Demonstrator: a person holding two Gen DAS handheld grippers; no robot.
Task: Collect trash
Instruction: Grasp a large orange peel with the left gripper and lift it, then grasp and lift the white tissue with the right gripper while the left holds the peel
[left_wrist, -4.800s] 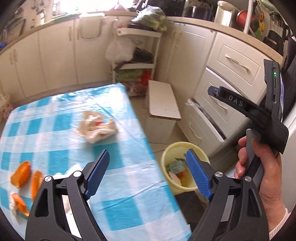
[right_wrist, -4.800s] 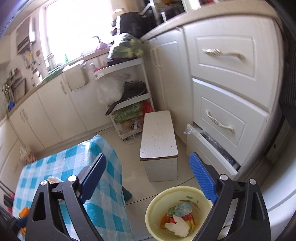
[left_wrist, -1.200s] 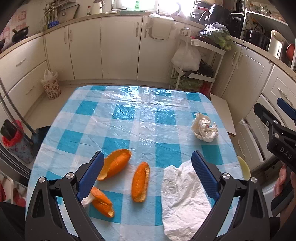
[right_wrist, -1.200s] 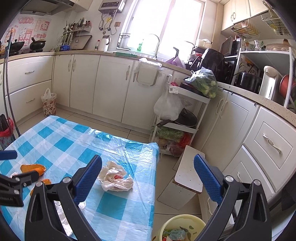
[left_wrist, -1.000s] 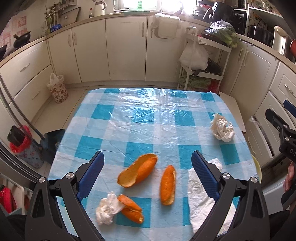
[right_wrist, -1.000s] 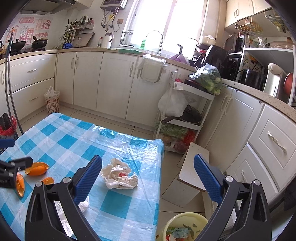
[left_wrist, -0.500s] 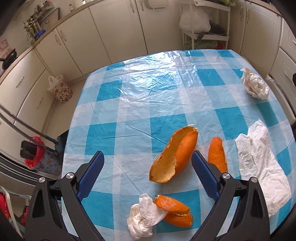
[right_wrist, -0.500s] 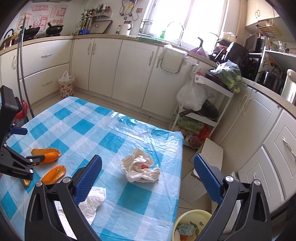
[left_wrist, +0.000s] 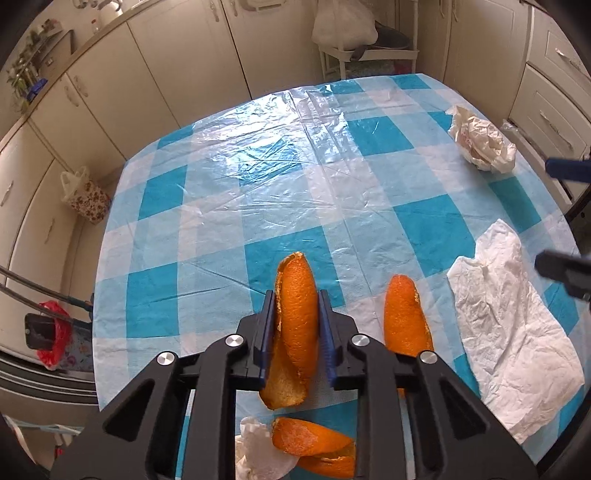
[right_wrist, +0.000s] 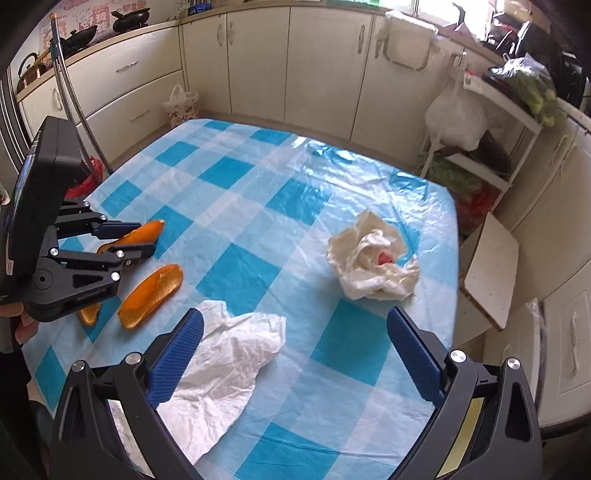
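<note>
Now, we go from left to right, with the flat tissue (right_wrist: 225, 354) as landmark.
Left gripper (left_wrist: 296, 317): we see its jaws closing on the long orange peel (left_wrist: 295, 325), left of the tissue.
Second peel (left_wrist: 404, 321): between that peel and the tissue, on the checked tablecloth (left_wrist: 280, 177).
Right gripper (right_wrist: 295, 350): spread wide, nothing between; it hangs over the tissue's right edge.
Crumpled wrapper (right_wrist: 373, 258): beyond the tissue, to the right.

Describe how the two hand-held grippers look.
The left hand-held gripper and the right hand-held gripper look alike: black plastic frames with triangular cut-outs, silver round bolts at the joints, and blue ribbed pads on the fingers. A black box-shaped body tops the left one. No sleeve shows.
</note>
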